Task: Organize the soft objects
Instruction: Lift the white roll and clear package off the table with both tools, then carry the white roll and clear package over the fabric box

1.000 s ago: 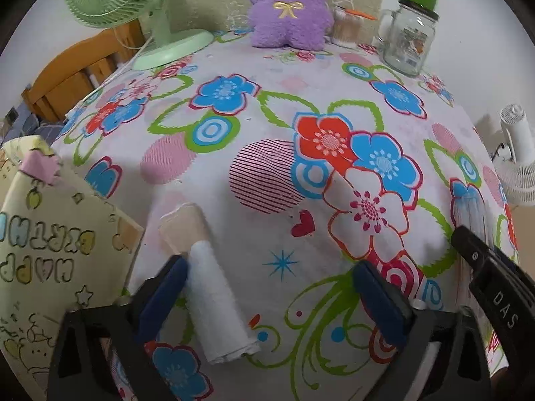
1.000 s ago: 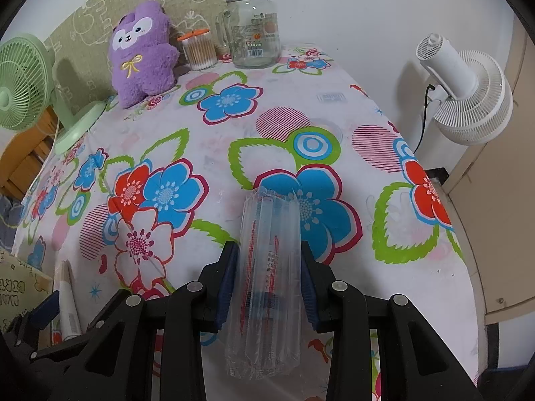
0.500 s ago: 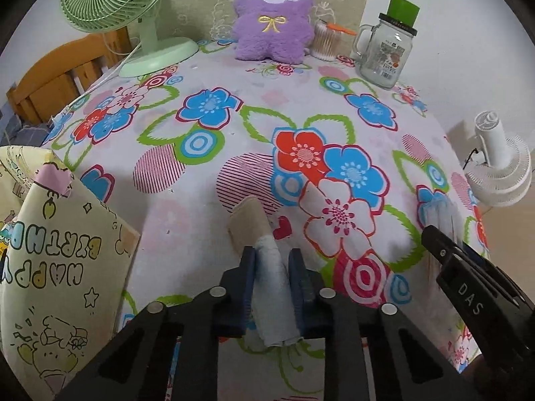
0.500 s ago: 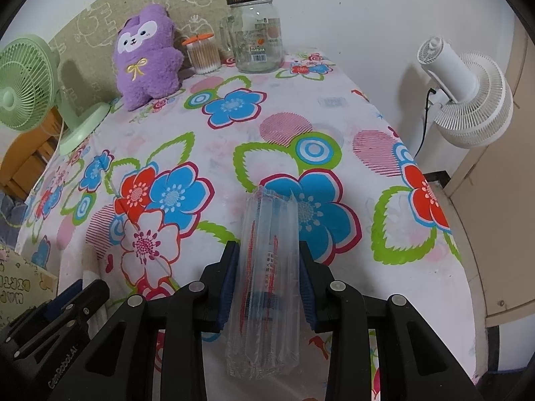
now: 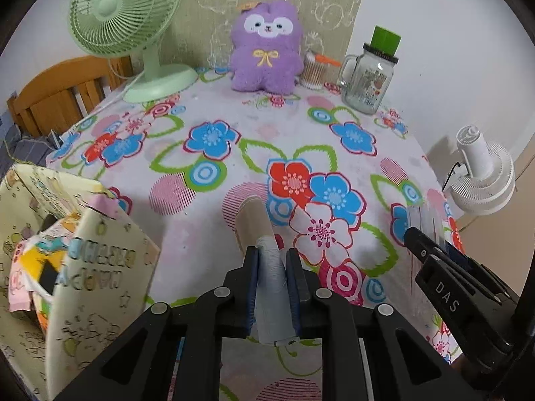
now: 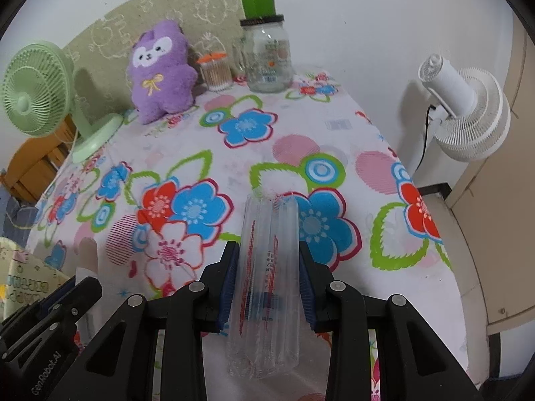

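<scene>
Here, both grippers held soft items above the floral table (image 5: 234, 110).
Best carried level to the gift bag (image 5: 100, 267) at lower left; the left gripper (image 5: 272, 260) was clamped narrow on a white roll (image 5: 271, 287), the right gripper (image 6: 269, 274) pinched a clear air-cushion pack (image 6: 267, 284).

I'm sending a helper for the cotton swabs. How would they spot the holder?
At the far end of the floral tablecloth, against the wall, sits a purple plush toy. Between it and the glass mug jar stands the swab holder: small, clear, packed with sticks, orange-lidded.
</scene>
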`<state>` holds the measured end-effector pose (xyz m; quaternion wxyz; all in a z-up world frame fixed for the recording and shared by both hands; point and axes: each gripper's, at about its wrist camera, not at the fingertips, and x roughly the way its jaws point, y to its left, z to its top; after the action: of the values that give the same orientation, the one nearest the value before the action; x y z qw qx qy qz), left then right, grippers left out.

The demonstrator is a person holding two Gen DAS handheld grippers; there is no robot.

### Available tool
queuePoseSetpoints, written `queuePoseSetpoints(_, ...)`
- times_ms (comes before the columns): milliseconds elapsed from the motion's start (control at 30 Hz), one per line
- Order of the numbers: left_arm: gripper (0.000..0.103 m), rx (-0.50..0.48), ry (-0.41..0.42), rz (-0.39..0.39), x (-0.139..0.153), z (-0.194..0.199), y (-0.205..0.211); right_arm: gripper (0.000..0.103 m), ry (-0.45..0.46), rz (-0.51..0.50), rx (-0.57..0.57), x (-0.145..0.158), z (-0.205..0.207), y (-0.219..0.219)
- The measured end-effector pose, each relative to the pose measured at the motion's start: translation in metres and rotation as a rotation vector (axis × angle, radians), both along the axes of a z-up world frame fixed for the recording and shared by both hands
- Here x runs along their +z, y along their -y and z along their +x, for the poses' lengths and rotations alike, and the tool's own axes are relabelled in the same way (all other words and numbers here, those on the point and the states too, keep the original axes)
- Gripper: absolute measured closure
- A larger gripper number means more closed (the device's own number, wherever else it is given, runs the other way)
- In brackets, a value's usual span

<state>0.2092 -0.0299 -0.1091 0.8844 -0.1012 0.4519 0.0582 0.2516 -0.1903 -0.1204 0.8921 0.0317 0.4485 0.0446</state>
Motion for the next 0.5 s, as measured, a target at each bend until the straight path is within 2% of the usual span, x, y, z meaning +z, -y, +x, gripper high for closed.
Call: queuePoseSetpoints(500, 0.088, 0.018, 0.098, 0.023, 0.044, -0.038, -0.019, 0.066, 0.128, 0.017, 0.083, 0.064, -0.036, -0.036)
